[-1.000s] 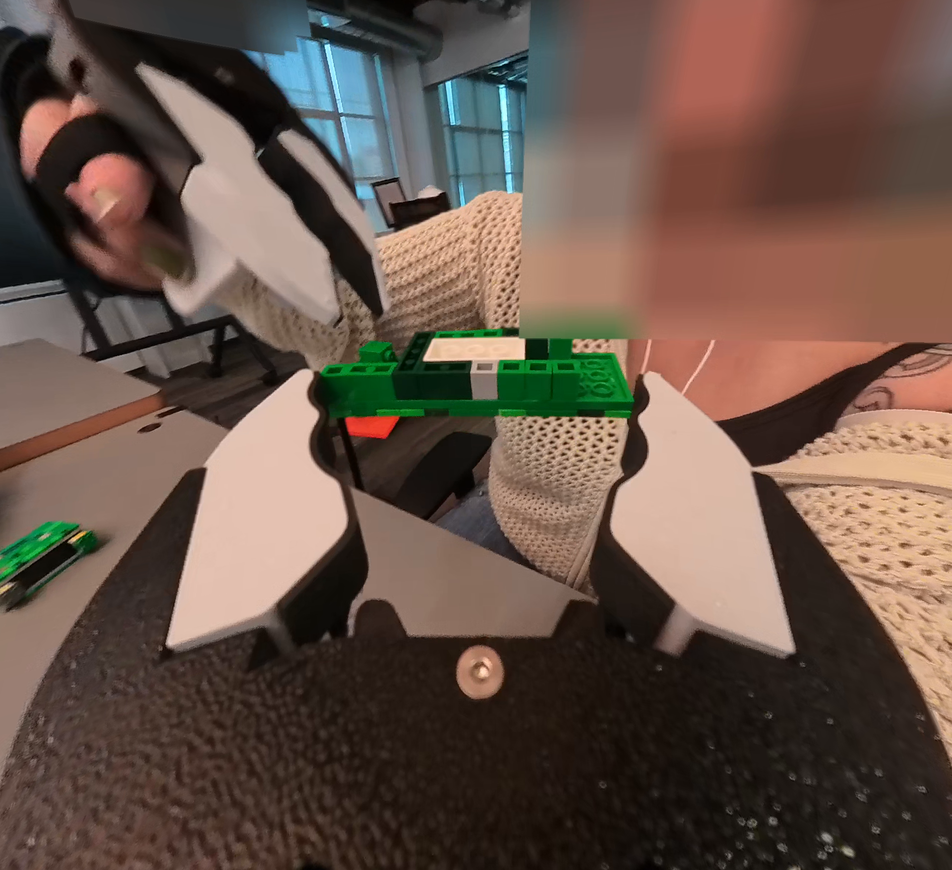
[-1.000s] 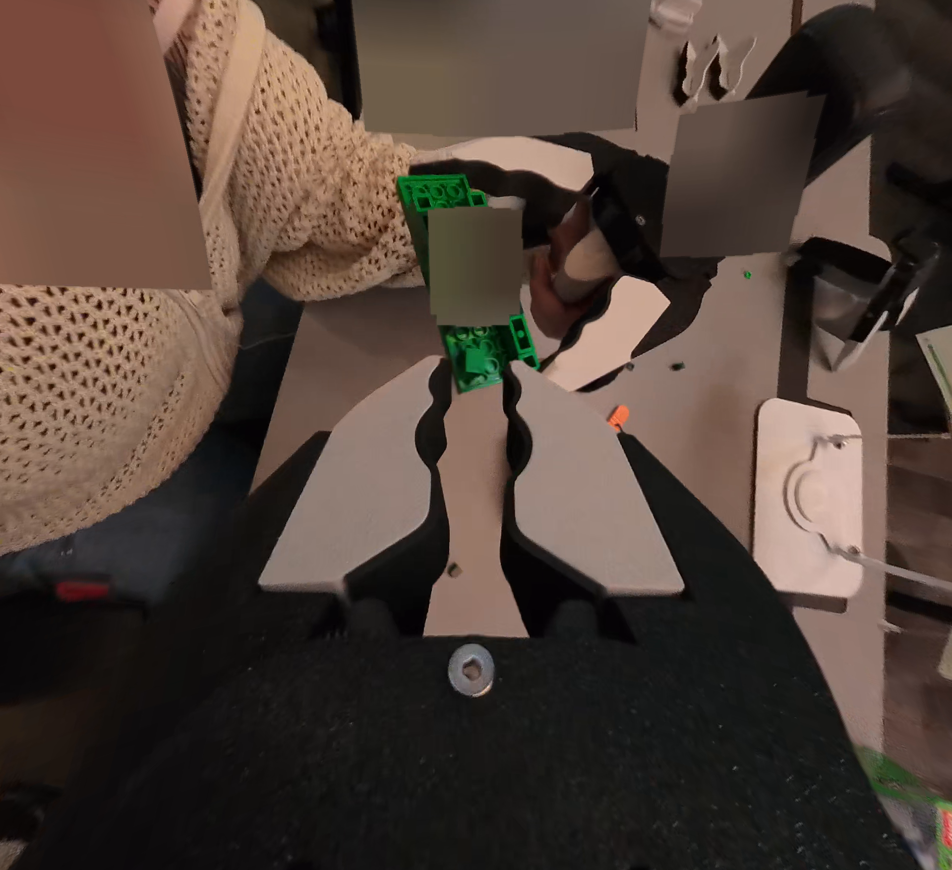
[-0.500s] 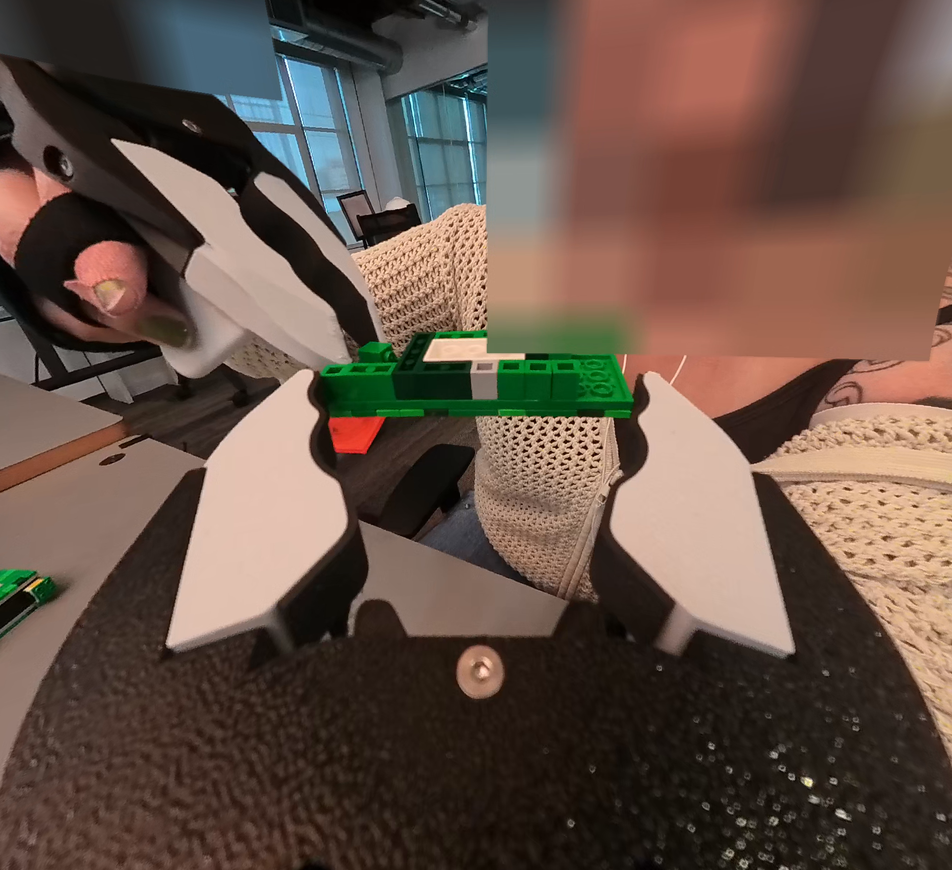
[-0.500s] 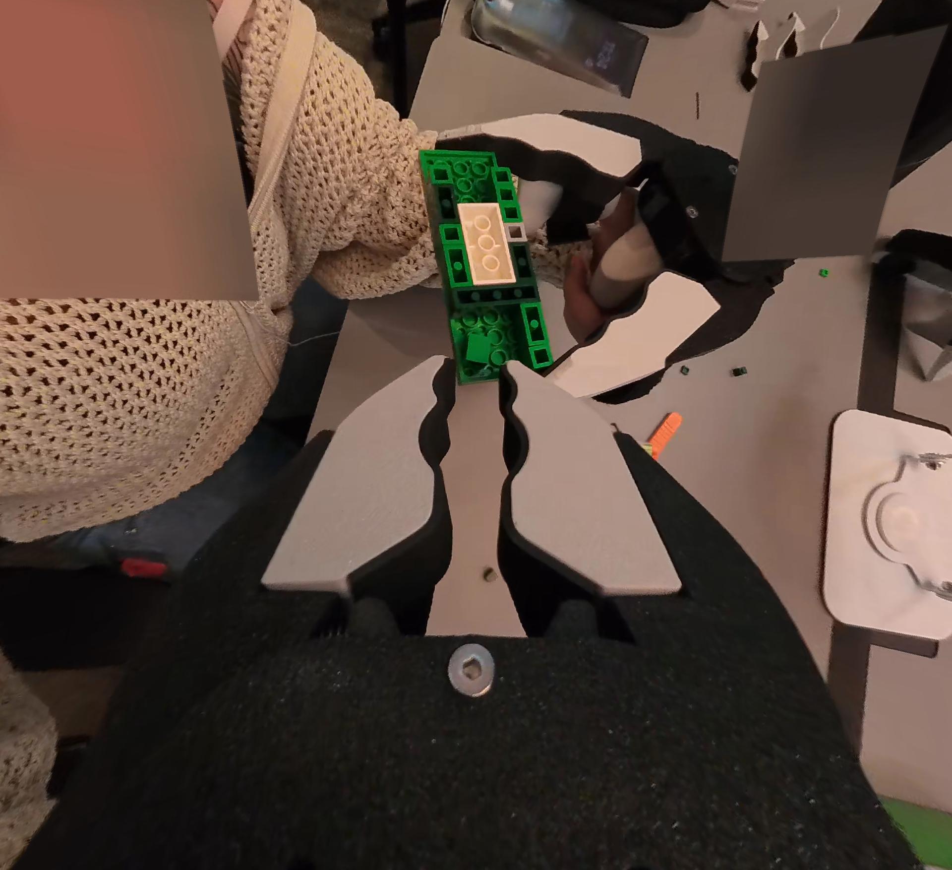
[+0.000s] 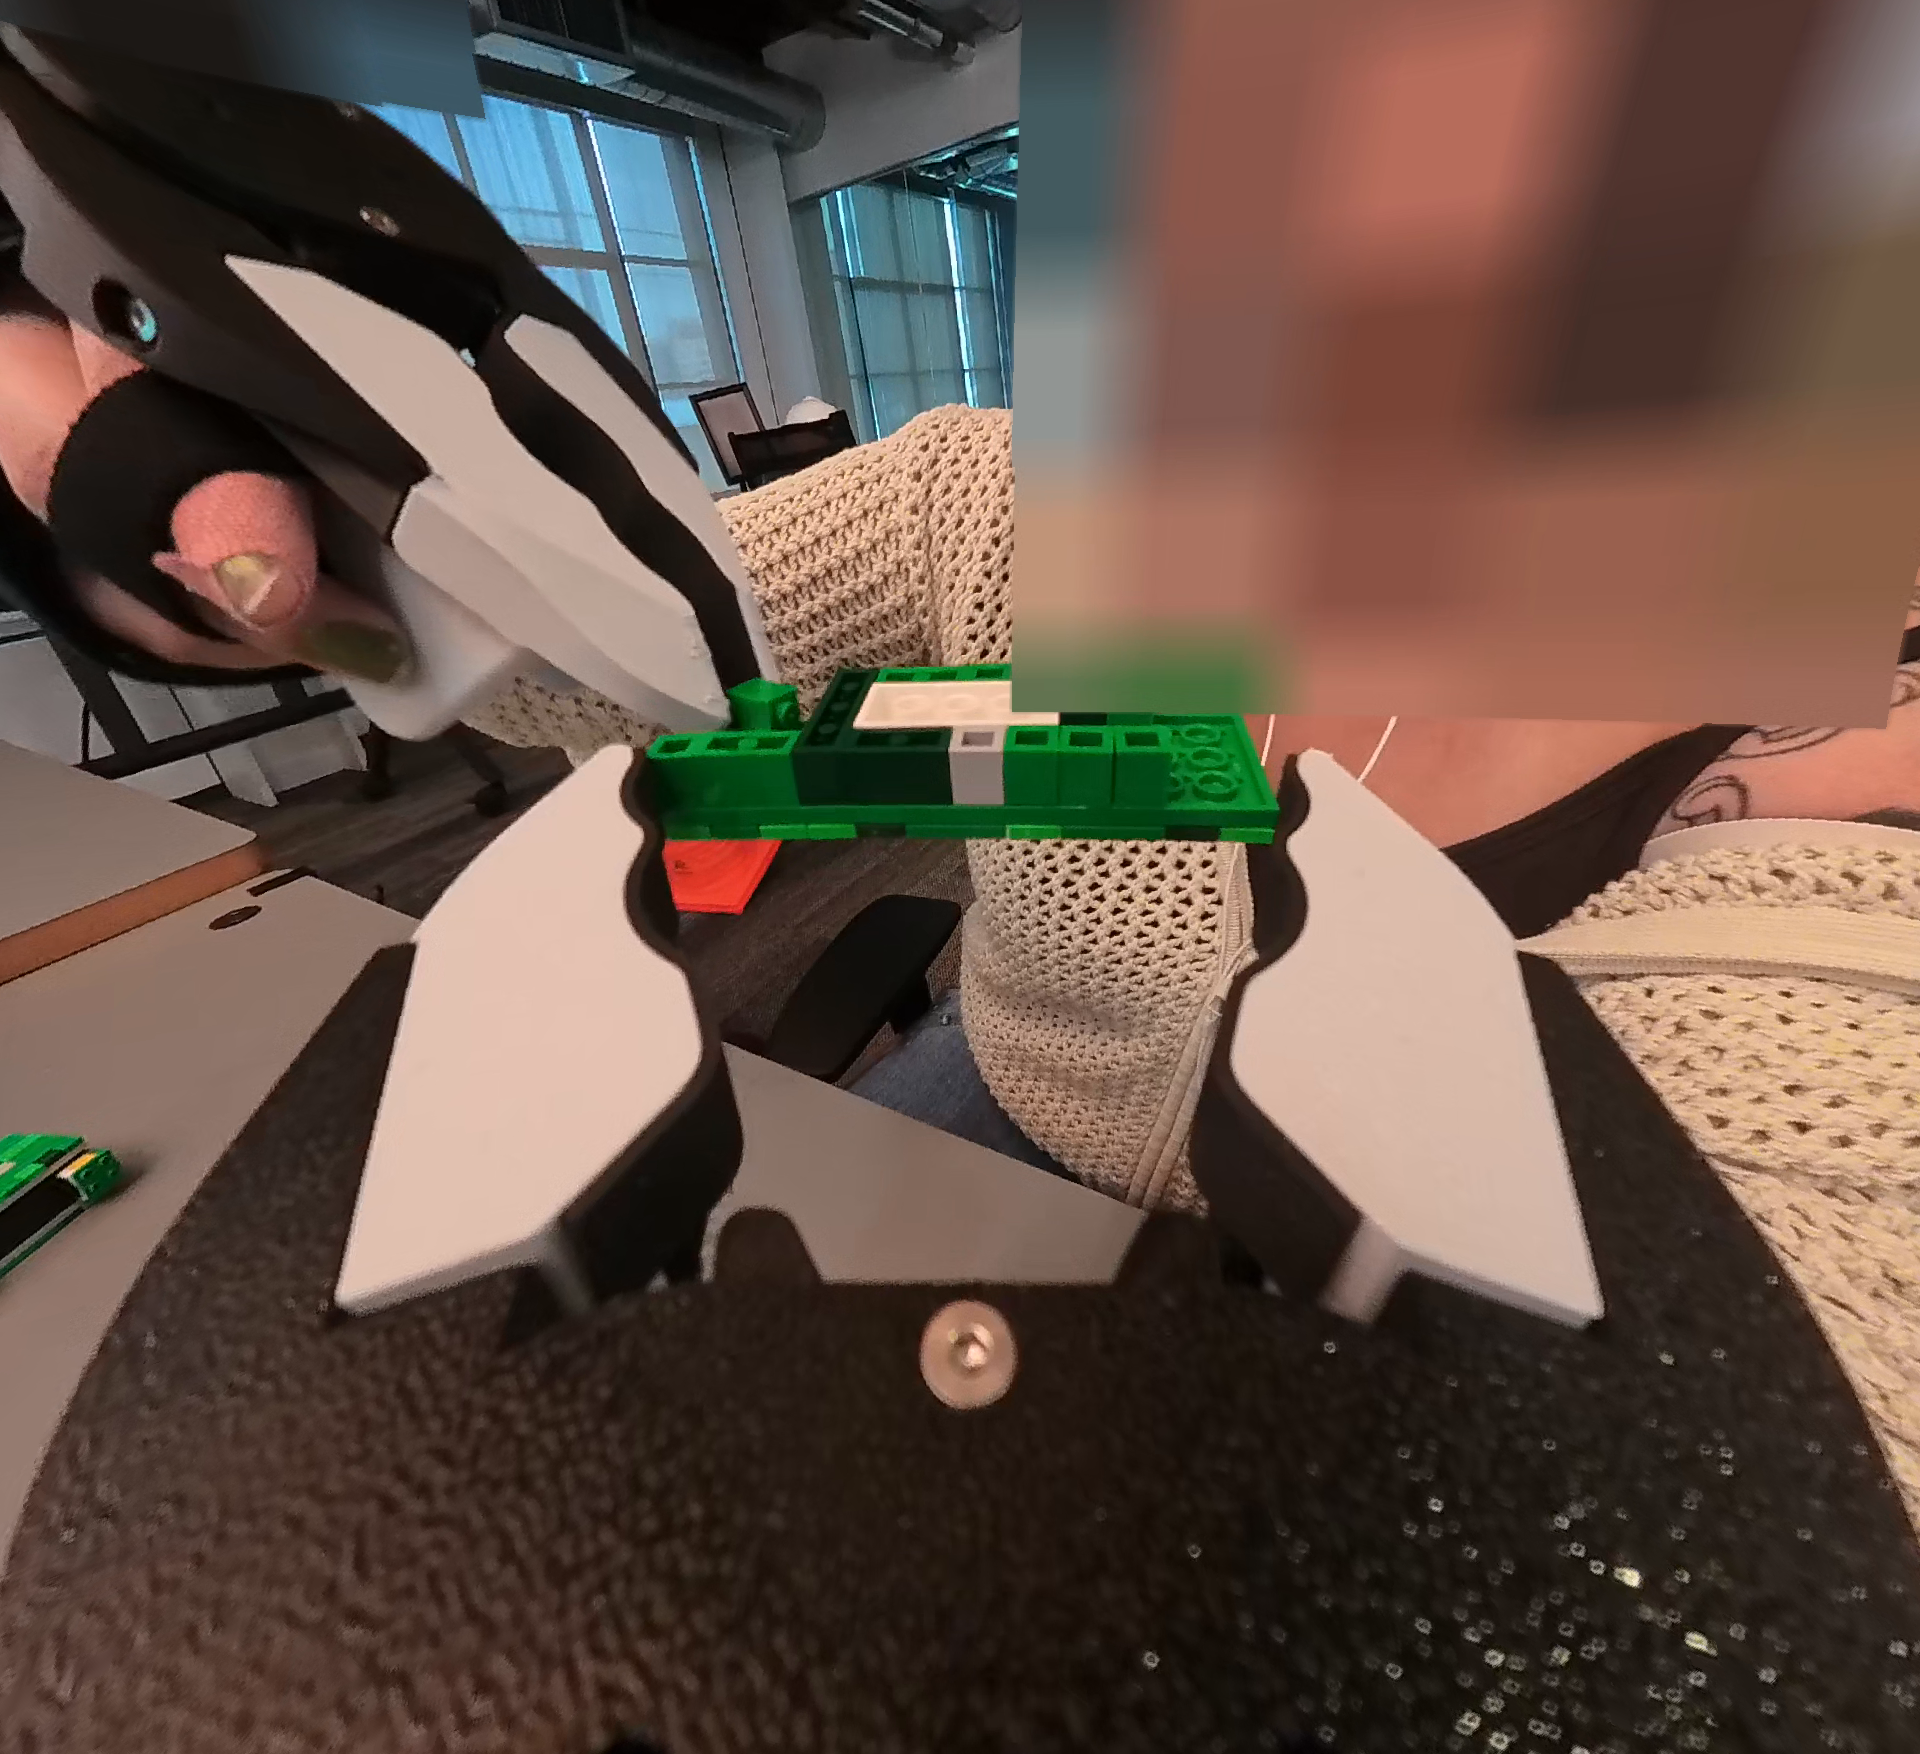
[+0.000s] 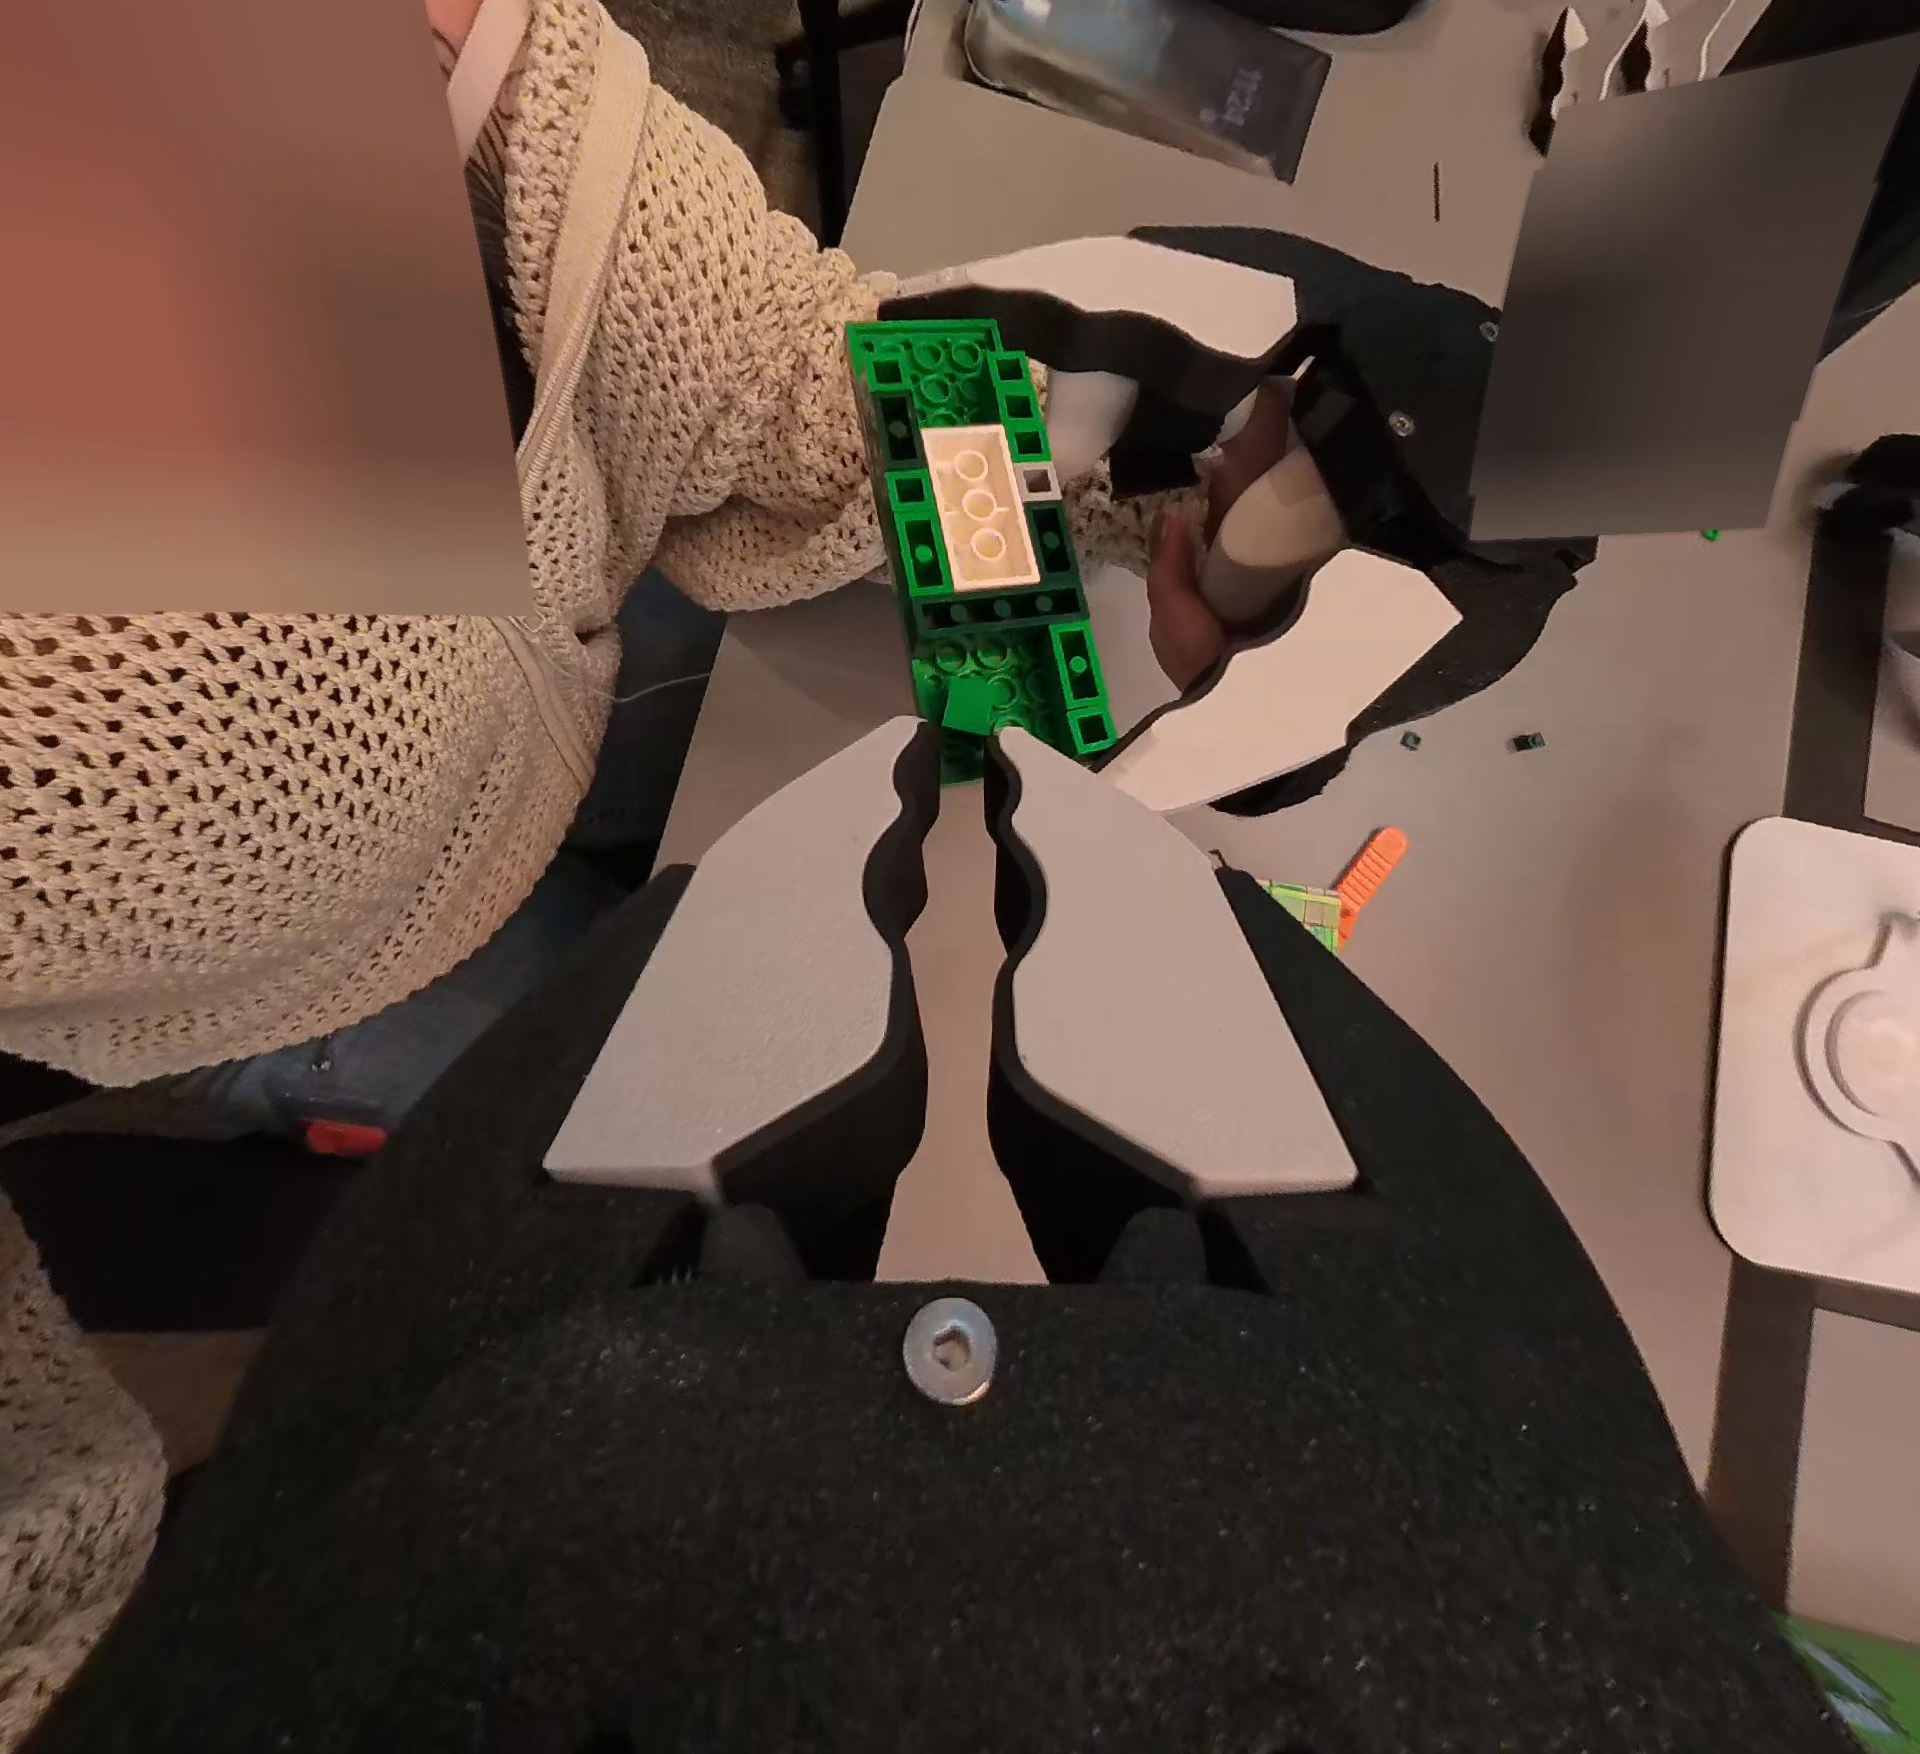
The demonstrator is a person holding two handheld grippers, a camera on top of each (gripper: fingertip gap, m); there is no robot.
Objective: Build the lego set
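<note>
Spanning the left tongs (image 5: 961, 805), the green lego build (image 5: 961, 774) is clamped end to end above the desk (image 6: 1621, 831) edge. Right tongs (image 6: 961, 748), nearly clenched, grip a small green piece (image 6: 968, 705) at the build's 6 o'clock end.

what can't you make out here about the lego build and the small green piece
- Far top edge of the build: left wrist view, covered by a blur patch.
- Whether the small green piece is seated: right wrist view, the right gripper tips cover its near edge.
- Underside of the build: neither view shows it.
- Second green assembly: left wrist view, blurred and cut off by the left edge.
- Loose bits on the table: right wrist view, too small to identify.
</note>
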